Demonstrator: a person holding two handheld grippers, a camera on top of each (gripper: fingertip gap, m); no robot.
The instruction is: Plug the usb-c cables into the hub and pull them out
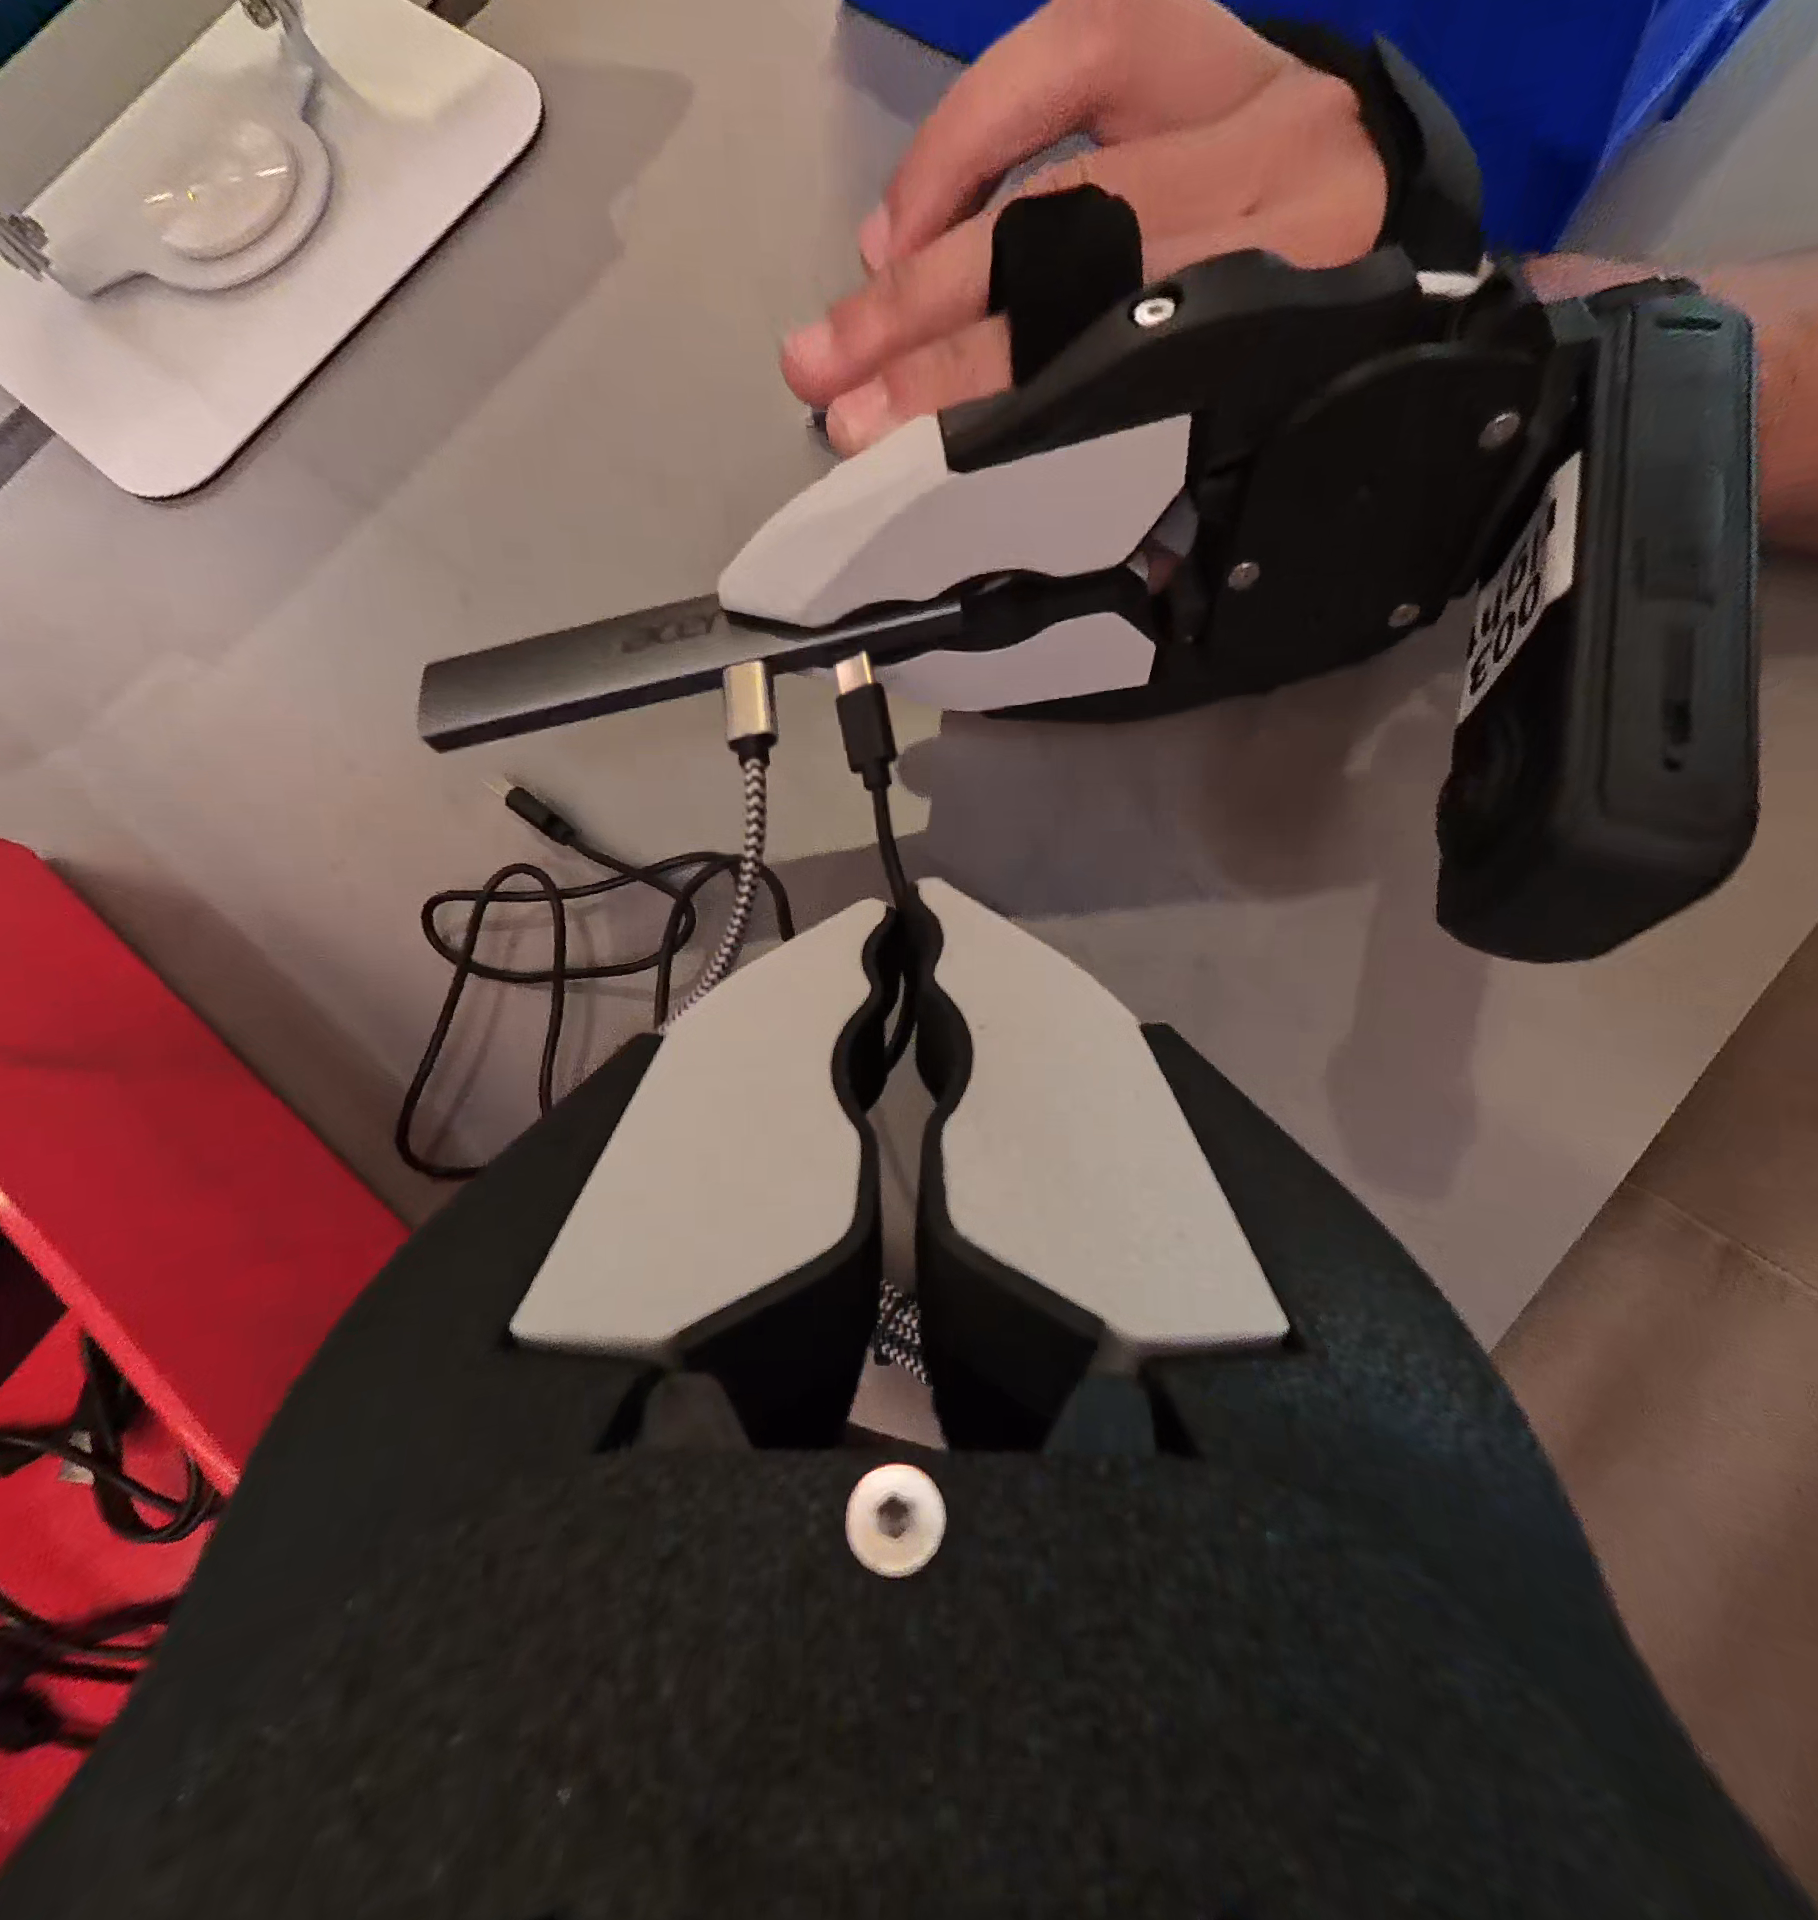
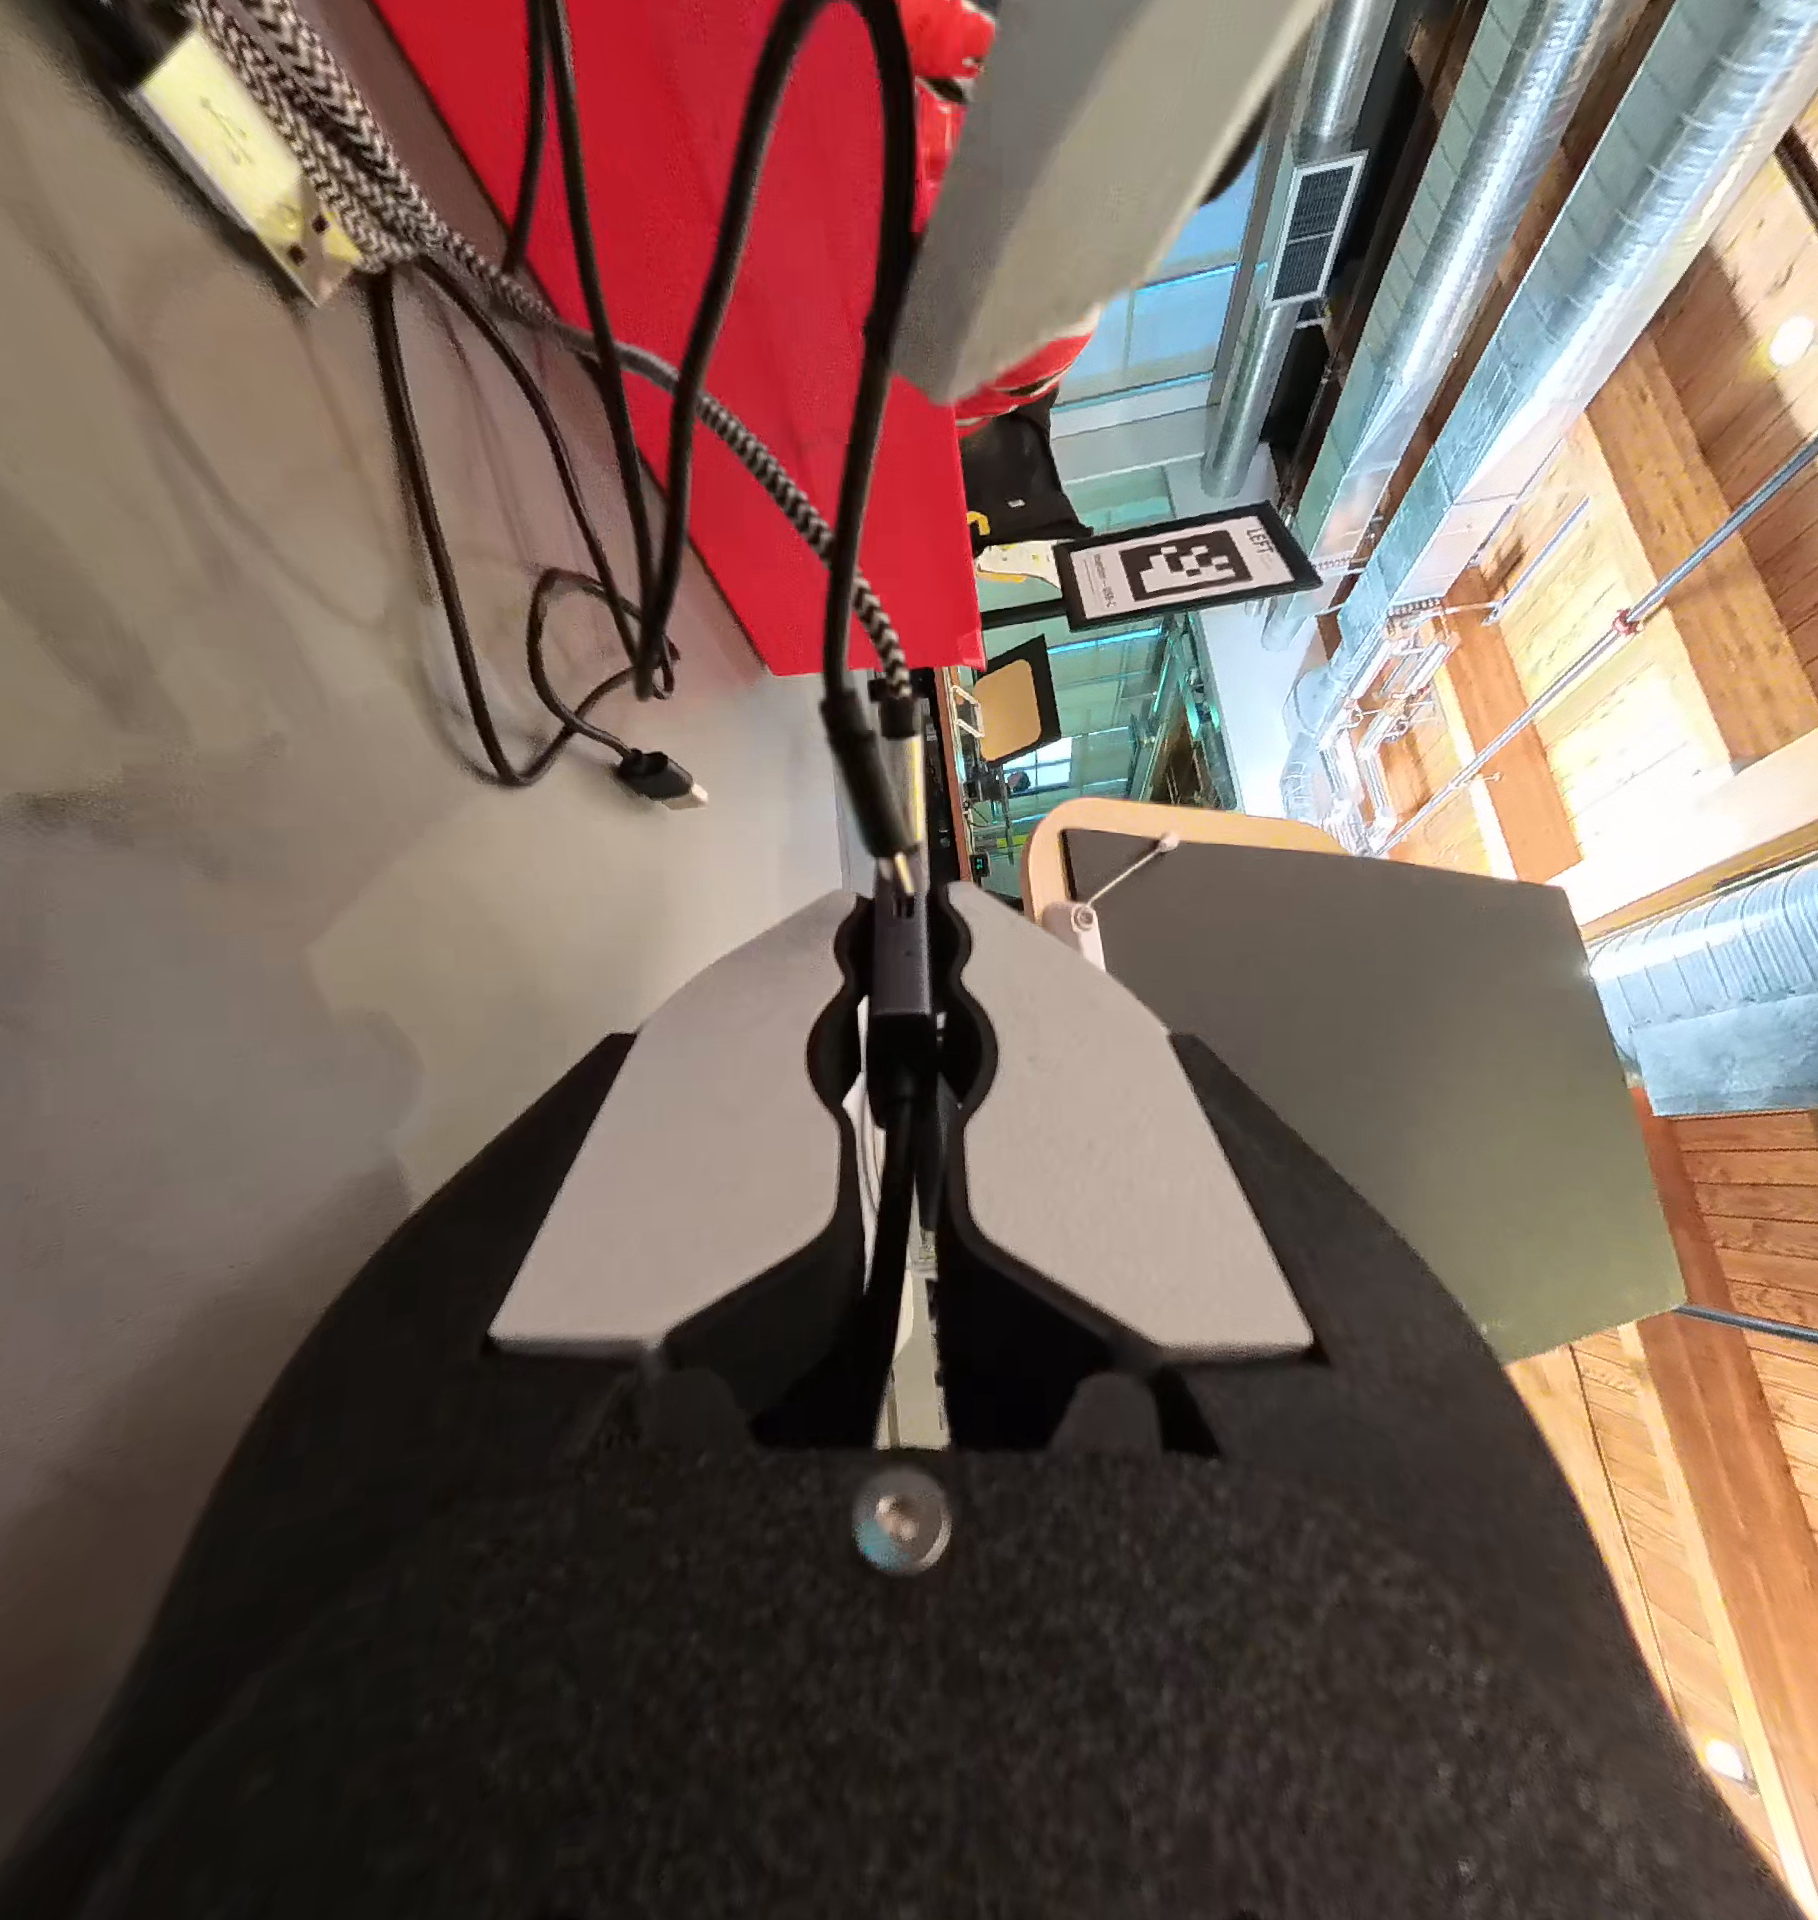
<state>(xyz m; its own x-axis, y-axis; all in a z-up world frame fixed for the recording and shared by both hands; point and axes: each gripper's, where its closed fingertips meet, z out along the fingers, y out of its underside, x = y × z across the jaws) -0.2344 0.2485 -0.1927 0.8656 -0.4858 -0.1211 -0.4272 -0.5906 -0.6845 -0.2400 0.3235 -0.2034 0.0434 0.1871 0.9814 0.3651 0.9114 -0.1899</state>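
An open-plan office or tech workspace with an industrial fit-out: beyond the right jaws, silver insulated ducts [image 2: 1570,270] and thin metal pipes [image 2: 1507,717] run beneath a warm wooden plank ceiling [image 2: 1736,499], beside a framed black-and-white marker sign [image 2: 1185,566]. Ahead of the left jaws, a smooth grey counter [image 1: 531,540] carries a white rounded-square stand base [image 1: 292,208], with a glossy red panel [image 1: 84,1039] to the left of them.
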